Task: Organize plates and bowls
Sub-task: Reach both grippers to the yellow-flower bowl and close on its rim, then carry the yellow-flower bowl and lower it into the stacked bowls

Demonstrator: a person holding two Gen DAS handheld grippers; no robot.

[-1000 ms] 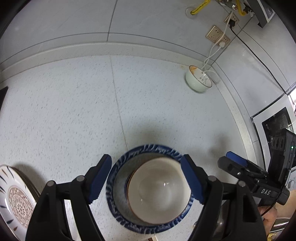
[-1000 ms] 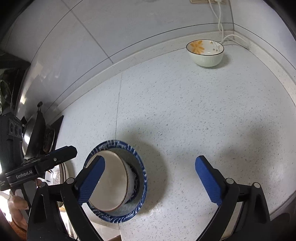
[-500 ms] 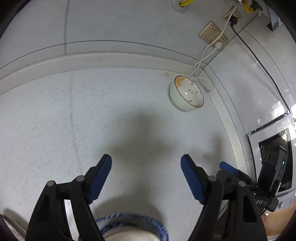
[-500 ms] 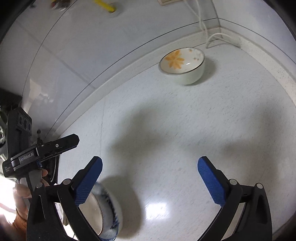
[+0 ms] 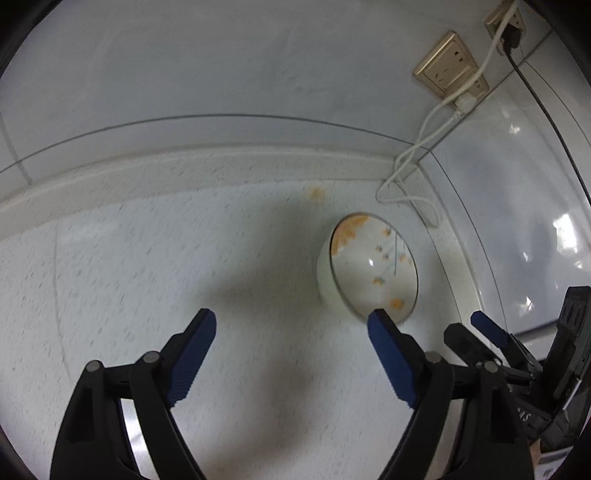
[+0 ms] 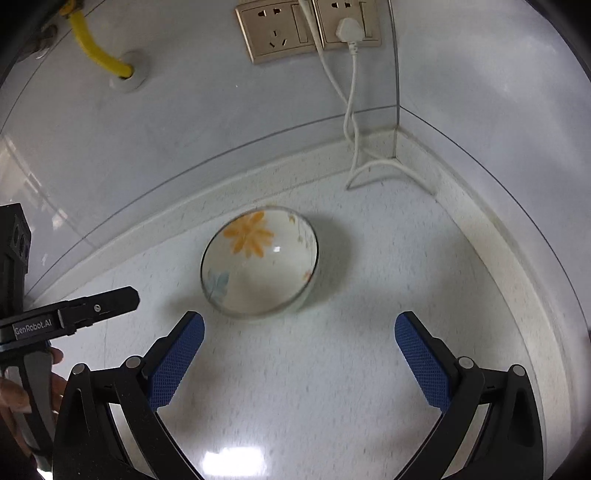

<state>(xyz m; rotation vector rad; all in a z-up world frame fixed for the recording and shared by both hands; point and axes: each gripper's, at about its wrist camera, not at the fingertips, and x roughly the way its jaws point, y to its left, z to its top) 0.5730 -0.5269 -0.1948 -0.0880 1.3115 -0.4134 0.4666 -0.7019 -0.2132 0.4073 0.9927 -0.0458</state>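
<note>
A white bowl with an orange flower print stands upright on the speckled countertop near the back corner. It also shows in the left wrist view. My right gripper is open and empty, just in front of the bowl, apart from it. My left gripper is open and empty; its right fingertip lies by the bowl's near rim in the image. The left gripper's body shows at the left of the right wrist view. The blue plate stack is out of view.
Wall sockets with a white cable sit above the corner; the cable lies on the counter behind the bowl. A yellow hose enters the wall at upper left. The raised counter edge curves along the back and right.
Both grippers have moved forward from the blue plate and bowl stack toward the flowered bowl, which is now much nearer. The stack has left both views. Both grippers stay open.
</note>
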